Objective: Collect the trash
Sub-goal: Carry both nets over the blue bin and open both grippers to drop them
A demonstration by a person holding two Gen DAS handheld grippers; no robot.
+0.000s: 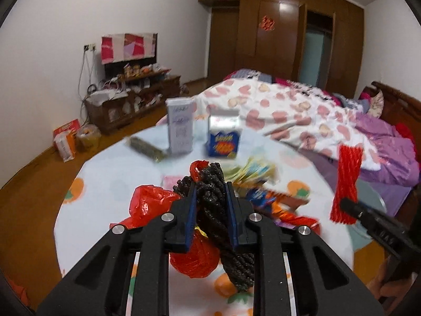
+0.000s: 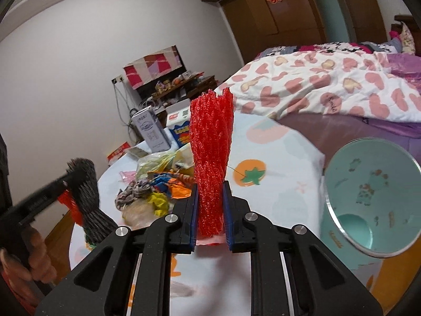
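A bedroom, seen from two hand-held claws. A bed [image 1: 302, 110] with a heart-print quilt lies beyond a round table [image 1: 110, 173] covered in a white cloth printed with oranges.

Just beside the table's right edge stands an open, pale green bin [image 2: 368, 192], its mouth tipped toward the right camera. It looks empty, though part of the inside is hidden.

At the far side of the table stand a tall pale box [image 1: 180, 129] and a blue carton [image 1: 223, 138]. Near the middle lies a heap of wrappers [image 2: 160, 184] in yellow, blue and orange.

The left claw [image 1: 210, 197] is closed on a dark foam net [image 1: 218, 210], with a red plastic bag [image 1: 150, 202] bunched against it, held above the table's near side. Whether the bag is gripped too is unclear.

The right claw [image 2: 210, 210] is closed on a red foam net [image 2: 211, 158], held upright above the table, near the bin.

Judged step: both pieces are lifted and ready for carrying. The next move calls for swinging each claw over the bin's mouth and opening it there, right first as it is nearer. The wrappers are yet to be collected.
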